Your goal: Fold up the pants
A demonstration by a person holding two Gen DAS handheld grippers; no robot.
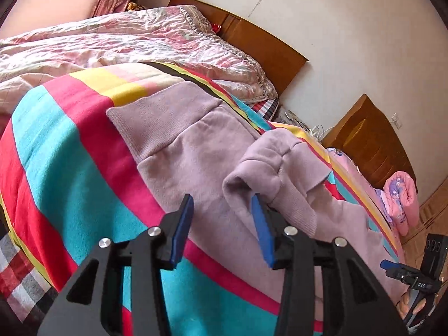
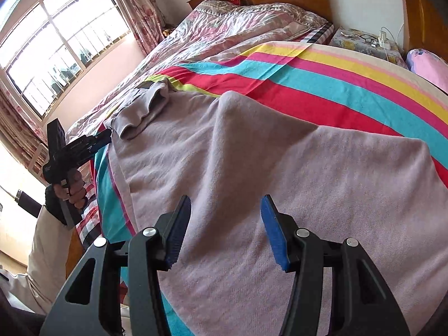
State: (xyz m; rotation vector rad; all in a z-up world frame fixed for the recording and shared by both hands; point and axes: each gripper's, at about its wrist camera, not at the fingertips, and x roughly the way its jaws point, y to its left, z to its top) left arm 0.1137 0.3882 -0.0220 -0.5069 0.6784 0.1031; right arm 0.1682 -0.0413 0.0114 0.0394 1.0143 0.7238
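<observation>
Striped blanket [image 2: 322, 84] bears mauve pants [image 2: 252, 168]; both hand-held grippers [image 1: 222, 210] [image 2: 225, 212] gape, empty.

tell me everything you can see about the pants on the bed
The pants are a pale mauve, soft fleecy knit, lying spread on the striped blanket. They have ribbed bands: a wide flat one at the far end in the left wrist view, and a bunched, raised cuff draped against one blue pad of the left gripper. Its jaws stand apart, not clamping. The right gripper hovers open over the broad, lightly creased part.
</observation>
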